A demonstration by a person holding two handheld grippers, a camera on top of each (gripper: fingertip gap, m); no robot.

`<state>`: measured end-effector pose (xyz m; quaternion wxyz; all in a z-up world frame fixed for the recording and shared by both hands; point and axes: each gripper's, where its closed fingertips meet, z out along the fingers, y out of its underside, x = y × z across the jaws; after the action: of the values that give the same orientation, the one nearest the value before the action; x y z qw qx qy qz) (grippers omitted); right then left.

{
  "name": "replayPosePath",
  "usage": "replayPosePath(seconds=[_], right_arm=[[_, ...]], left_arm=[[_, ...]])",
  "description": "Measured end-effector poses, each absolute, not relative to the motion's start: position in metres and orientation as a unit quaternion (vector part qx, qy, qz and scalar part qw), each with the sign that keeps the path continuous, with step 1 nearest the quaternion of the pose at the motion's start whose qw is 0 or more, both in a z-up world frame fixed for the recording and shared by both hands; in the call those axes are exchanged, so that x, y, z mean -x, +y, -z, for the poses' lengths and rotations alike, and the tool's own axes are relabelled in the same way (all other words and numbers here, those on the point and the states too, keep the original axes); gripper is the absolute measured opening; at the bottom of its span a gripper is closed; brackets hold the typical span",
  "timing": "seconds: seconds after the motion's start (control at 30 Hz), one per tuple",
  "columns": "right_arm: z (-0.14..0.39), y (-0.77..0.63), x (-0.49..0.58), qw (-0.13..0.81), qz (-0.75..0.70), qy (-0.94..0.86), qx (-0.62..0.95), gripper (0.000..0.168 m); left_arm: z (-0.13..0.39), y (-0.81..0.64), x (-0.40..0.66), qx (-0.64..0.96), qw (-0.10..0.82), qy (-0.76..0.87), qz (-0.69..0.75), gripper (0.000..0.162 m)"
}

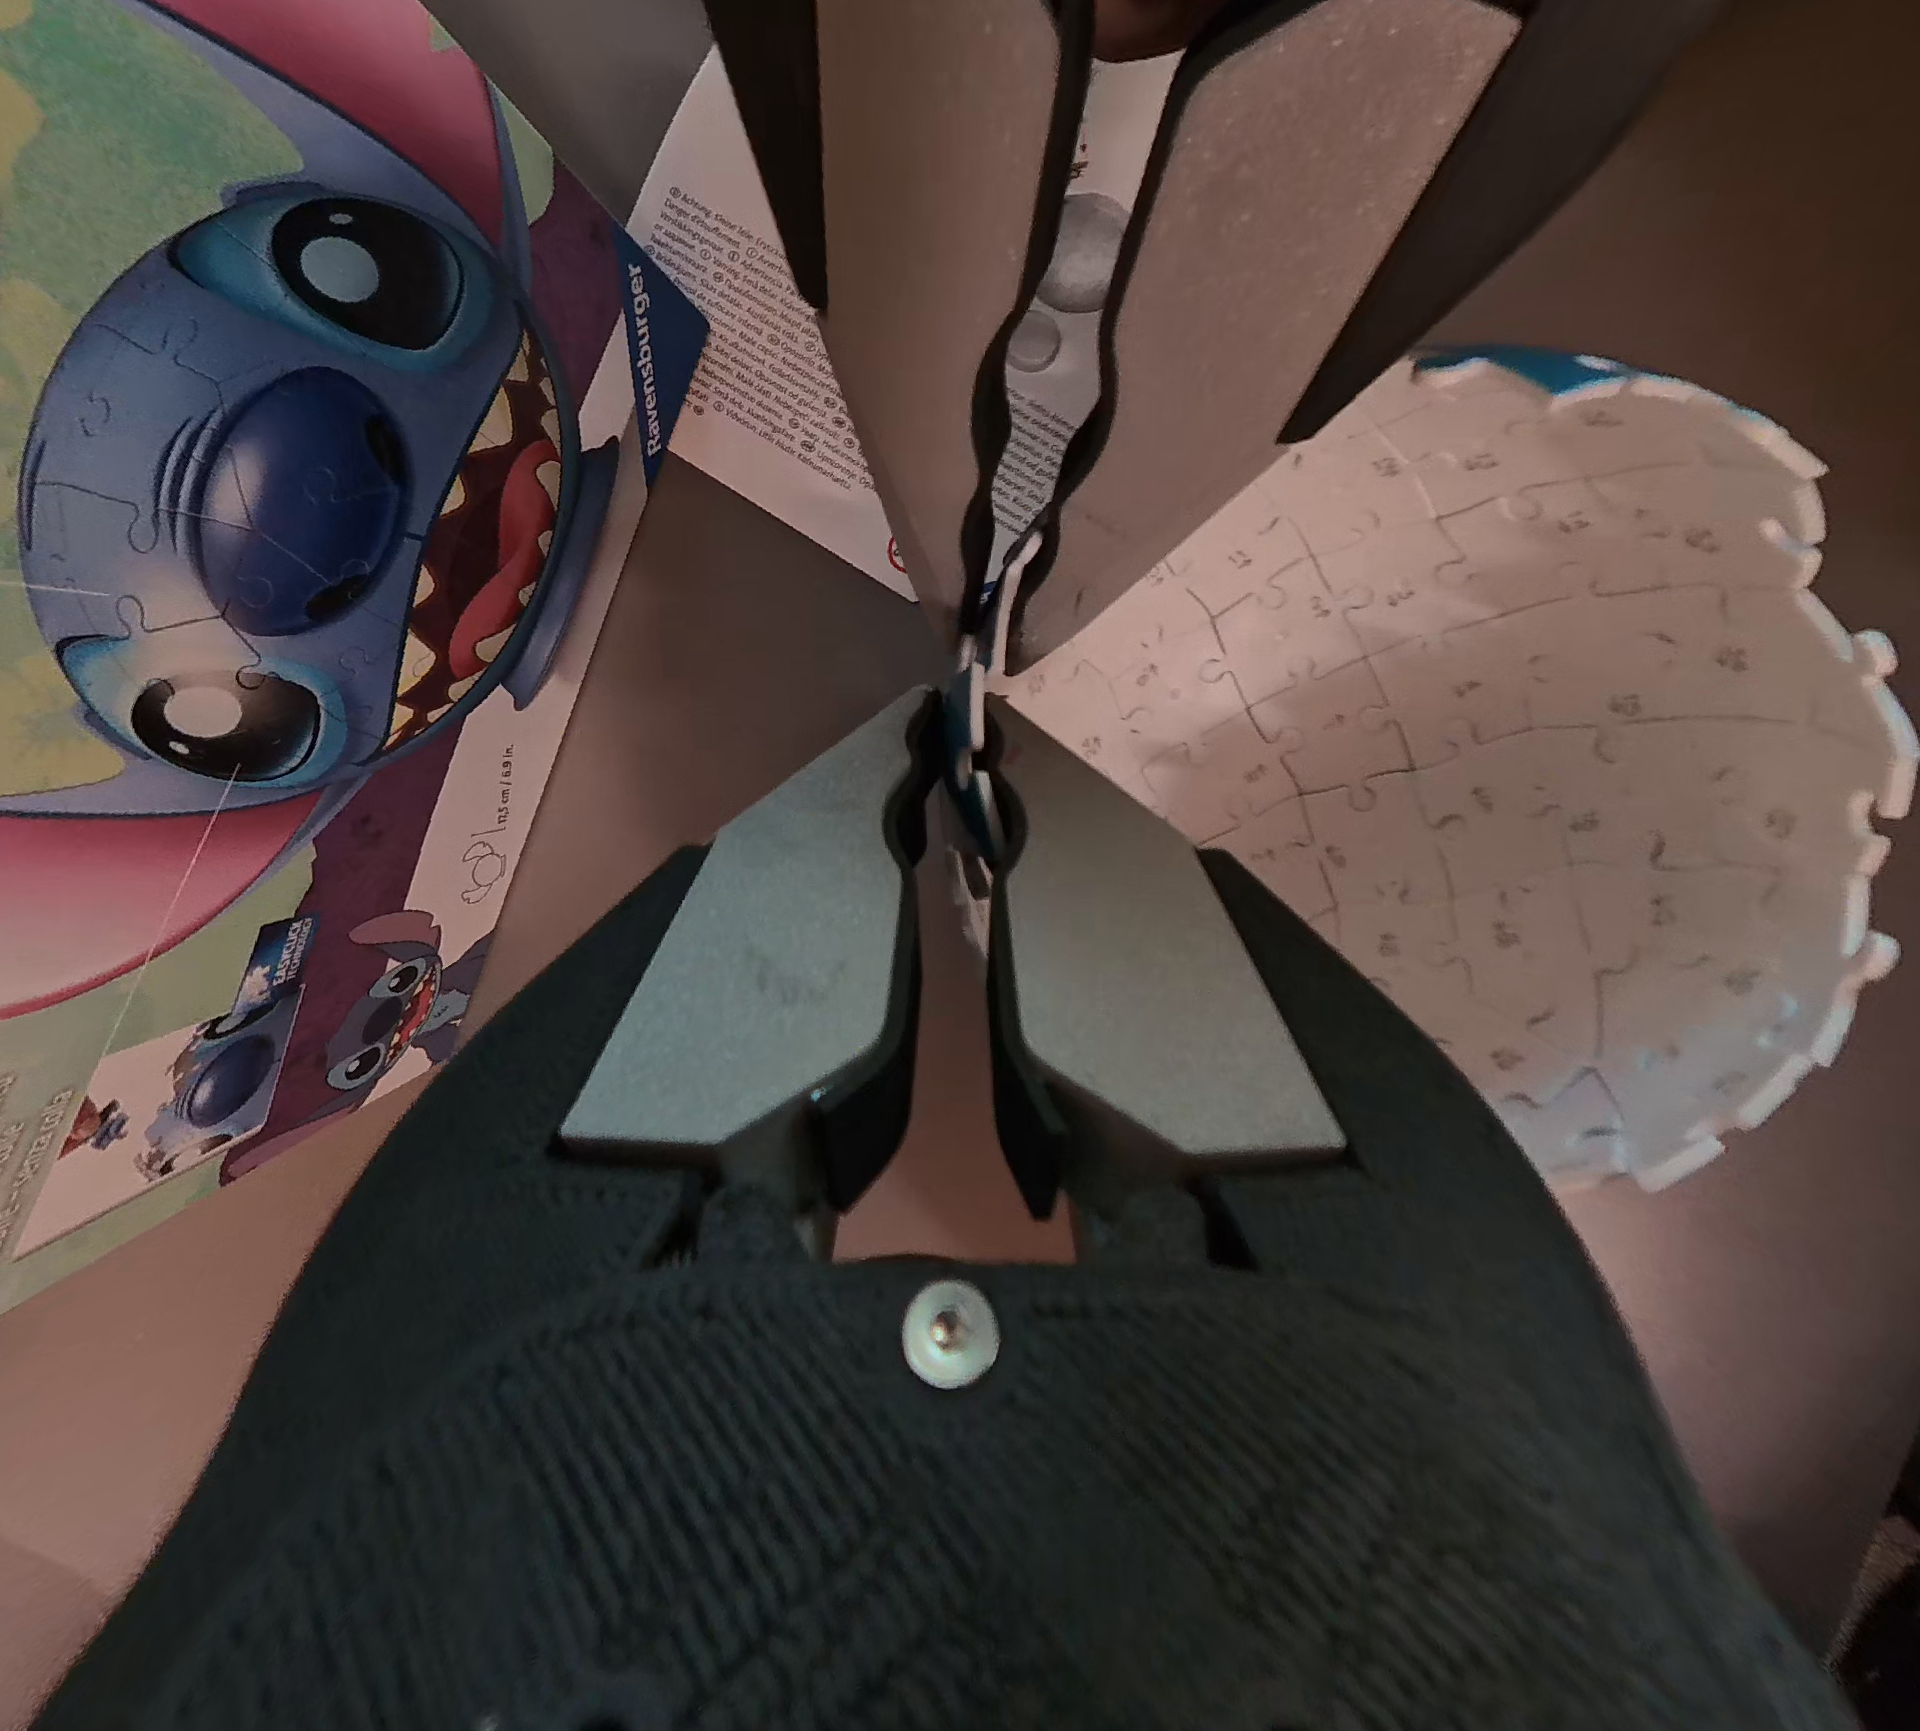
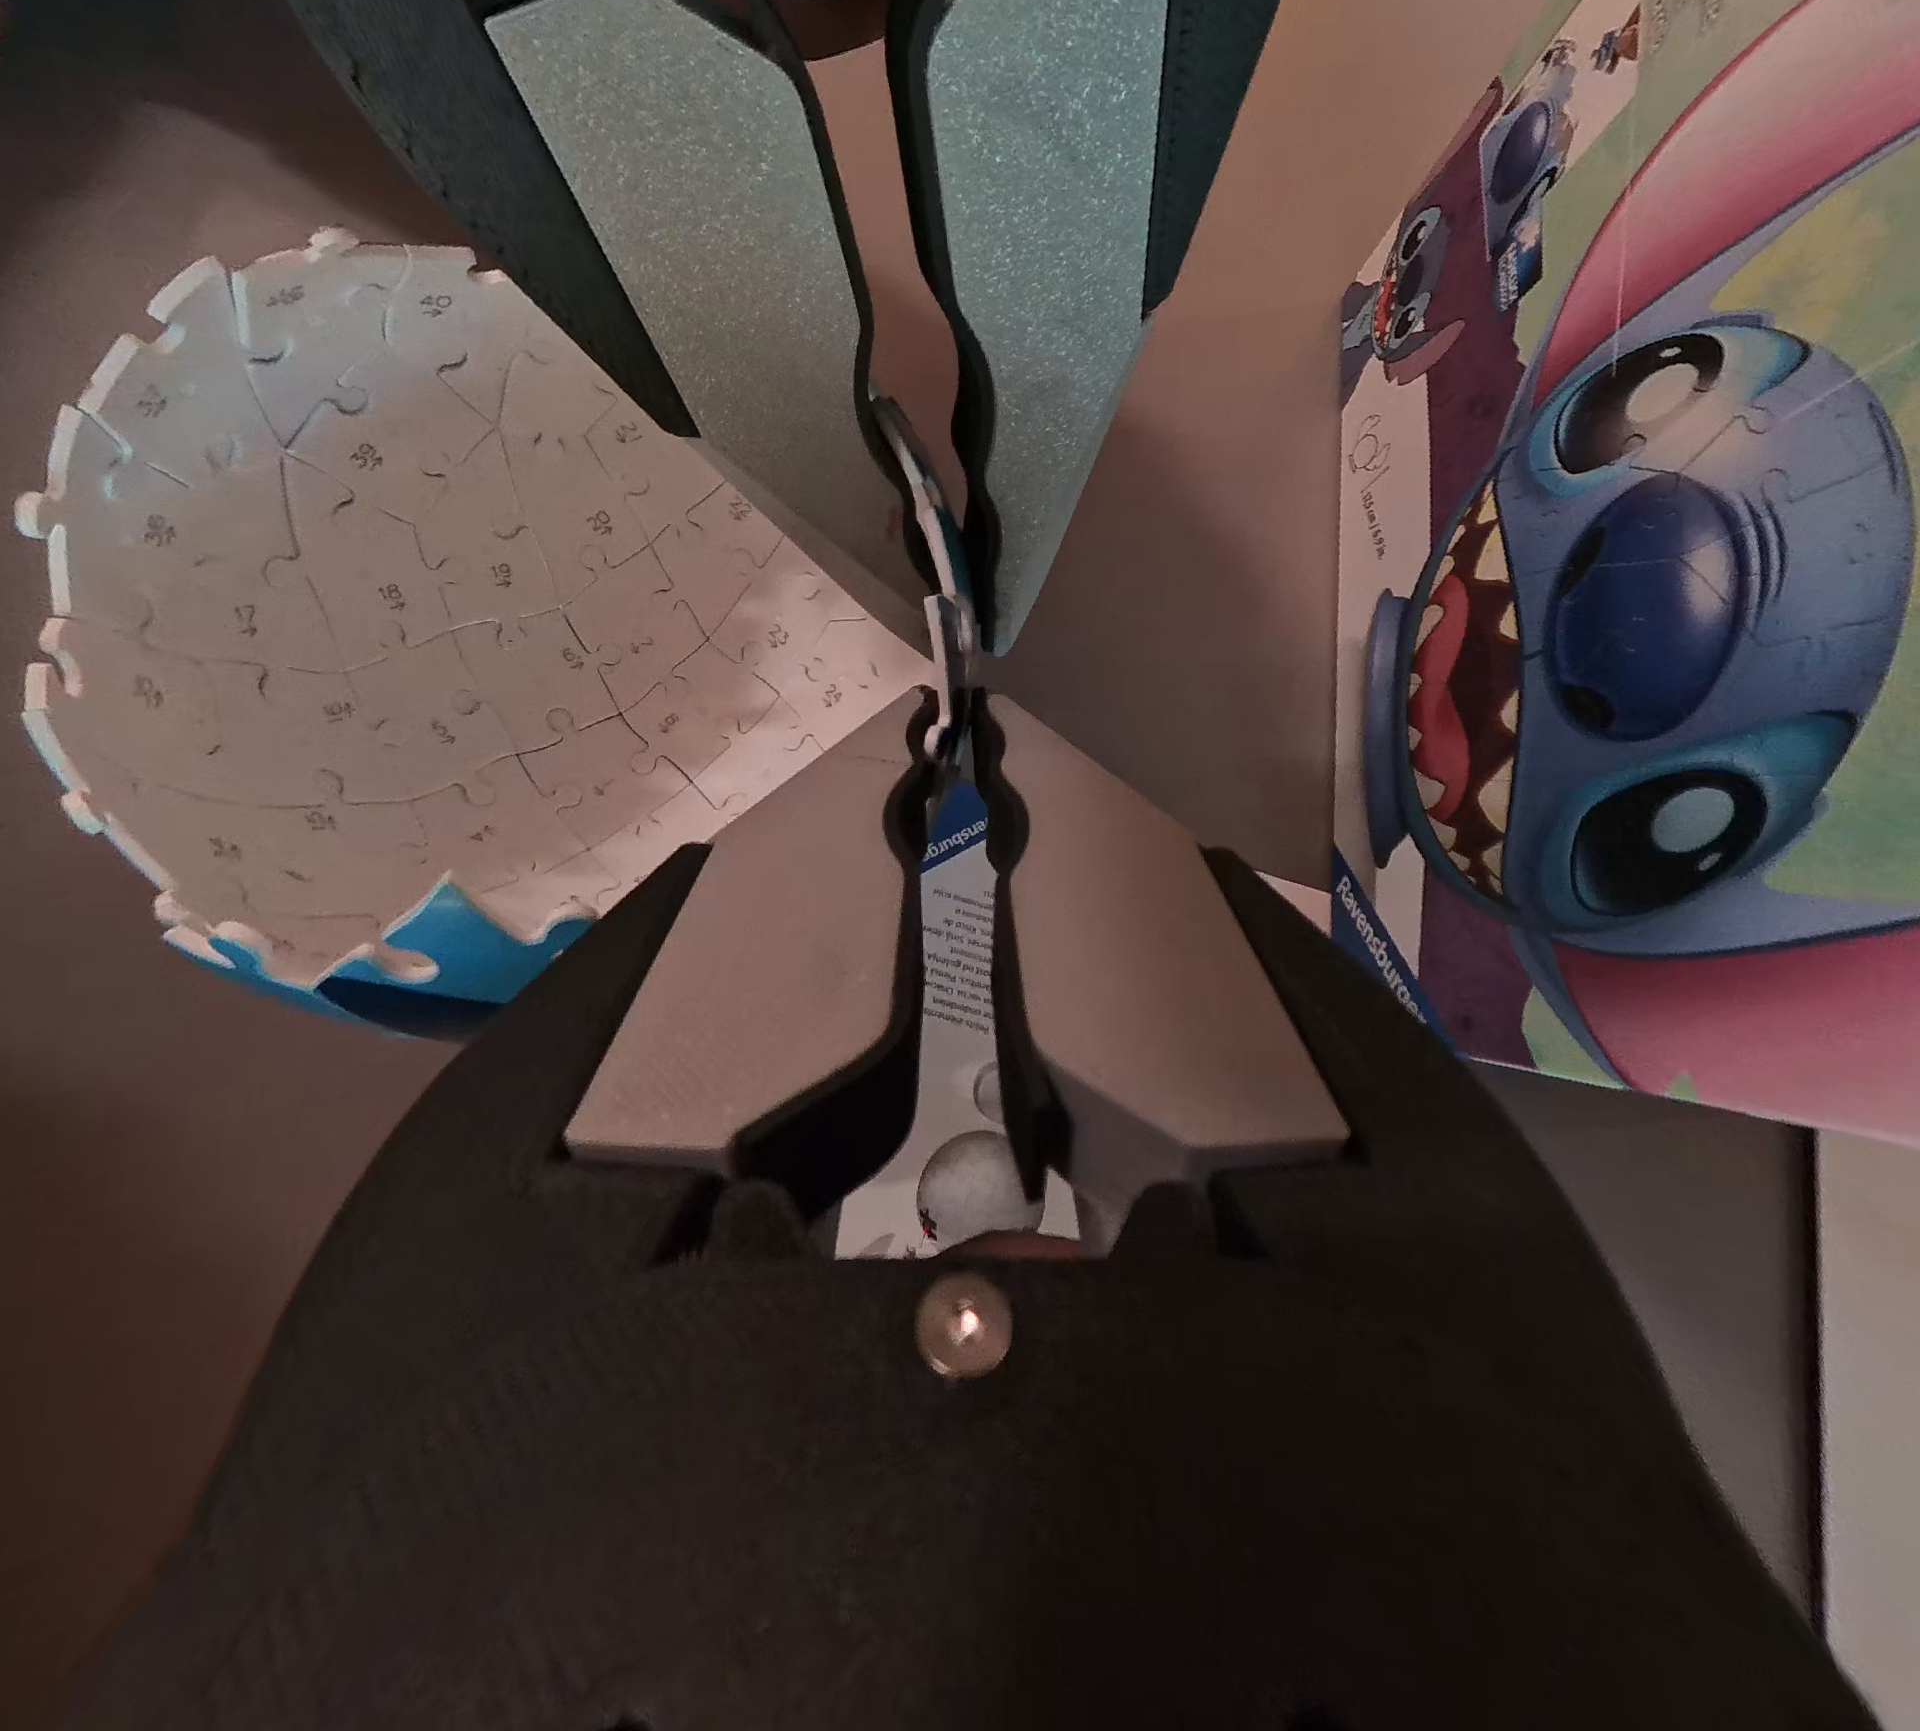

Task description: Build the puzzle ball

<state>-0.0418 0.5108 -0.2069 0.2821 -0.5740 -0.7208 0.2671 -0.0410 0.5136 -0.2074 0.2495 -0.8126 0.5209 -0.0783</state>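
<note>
Grippers (image 1: 961, 777) meeting, brown tabletop (image 1: 1714, 1318), dim

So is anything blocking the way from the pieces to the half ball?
Nothing visible does. The left gripper and right gripper pinch the puzzle pieces beside the open half ball, with nothing between them.

likely home tabletop: plain brown table (image 1: 1714, 1318), colourful puzzle box (image 1: 260, 434), printed instruction leaflet (image 1: 769, 393).
</note>
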Motion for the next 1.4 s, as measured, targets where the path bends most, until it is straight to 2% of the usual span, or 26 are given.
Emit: replayPosePath(seconds=[0.63, 1.17, 1.27, 1.4], right_arm=[[0.209, 0.506, 0.039, 0.242, -0.287, -0.719, 0.585, 0.0], [0.2, 0.508, 0.042, 0.253, -0.291, -0.713, 0.585, 0.004], [0.198, 0.507, 0.043, 0.258, -0.296, -0.714, 0.58, 0.003], [0.194, 0.506, 0.045, 0.274, -0.298, -0.716, 0.569, 0.003]], left_arm=[[0.21, 0.508, 0.039, 0.809, 0.24, 0.531, 0.069, 0.001], [0.205, 0.508, 0.044, 0.81, 0.243, 0.53, 0.061, 0.001], [0.206, 0.504, 0.046, 0.809, 0.231, 0.536, 0.066, 0.009], [0.2, 0.503, 0.045, 0.803, 0.241, 0.54, 0.072, 0.01]])
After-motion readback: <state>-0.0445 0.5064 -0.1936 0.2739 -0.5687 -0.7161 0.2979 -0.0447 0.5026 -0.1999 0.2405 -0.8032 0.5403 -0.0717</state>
